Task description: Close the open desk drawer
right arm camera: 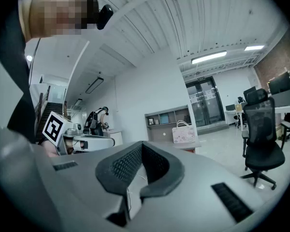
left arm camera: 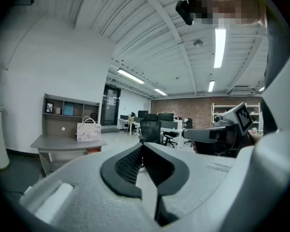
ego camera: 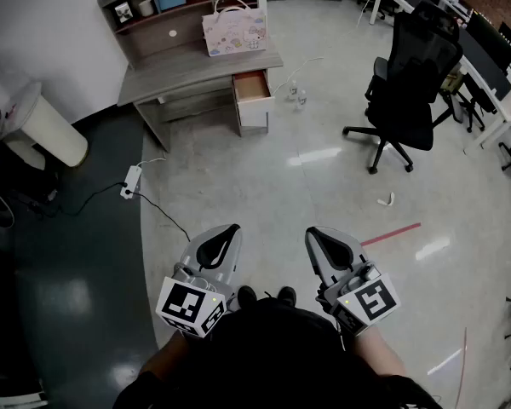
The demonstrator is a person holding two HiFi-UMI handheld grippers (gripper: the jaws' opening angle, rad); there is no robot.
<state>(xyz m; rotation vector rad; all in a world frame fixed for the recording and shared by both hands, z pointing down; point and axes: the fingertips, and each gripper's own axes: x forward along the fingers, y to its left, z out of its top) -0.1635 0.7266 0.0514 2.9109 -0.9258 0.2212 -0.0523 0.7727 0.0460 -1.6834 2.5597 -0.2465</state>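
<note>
Open drawer [ego camera: 252,88], white-fronted with a brown wooden inside, projects from the right end of the grey wooden desk [ego camera: 179,71]. Left gripper [ego camera: 219,245] and right gripper [ego camera: 330,247] are well short of the desk, jaws closed and empty, judged ready to push

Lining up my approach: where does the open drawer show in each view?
Head view: drawer, upper centre, under the desk's right end.
Left gripper view: small, left of centre.
Right gripper view: small, right of centre.
Shared landmark: gift bag on the desk.
</note>
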